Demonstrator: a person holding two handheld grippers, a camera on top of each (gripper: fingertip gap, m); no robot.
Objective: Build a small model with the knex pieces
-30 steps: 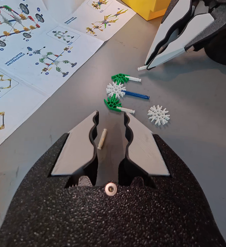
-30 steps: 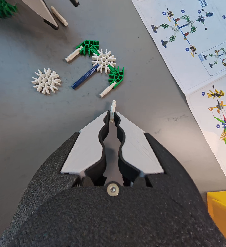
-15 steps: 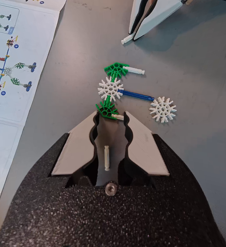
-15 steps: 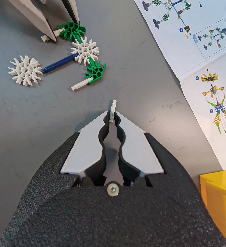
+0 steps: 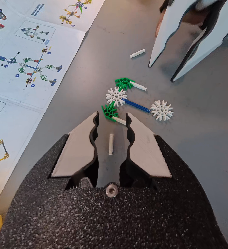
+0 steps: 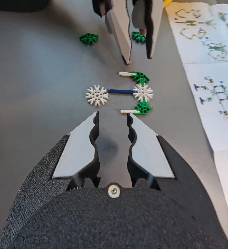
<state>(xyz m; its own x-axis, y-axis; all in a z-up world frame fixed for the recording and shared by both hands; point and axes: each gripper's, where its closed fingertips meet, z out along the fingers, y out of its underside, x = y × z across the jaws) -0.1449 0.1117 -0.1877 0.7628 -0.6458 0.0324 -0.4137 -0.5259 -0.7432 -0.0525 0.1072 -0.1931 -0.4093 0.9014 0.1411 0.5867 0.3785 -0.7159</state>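
2 grippers, left point(image 5: 112, 114) and right point(image 6: 112, 113), gape wide, holding nothing. A white rod point(image 5: 111, 144) lies between the left's jaws. The toy point(image 6: 140, 92) lies at 12 o'clock on the worktop point(image 6: 36, 80).

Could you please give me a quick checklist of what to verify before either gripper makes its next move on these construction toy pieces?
1. Left gripper open: ok, jaws apart.
2. Right gripper open and empty: ok.
3. Loose white rod lies between the left gripper's fingers, untouched: ok.
4. Second loose white rod lies free on the grey table, clear of the right gripper: ok.
5. Blue rod seated in the loose white snowflake connector: cannot tell, they meet.
6. Green-and-white assembly lies flat between both grippers: ok.
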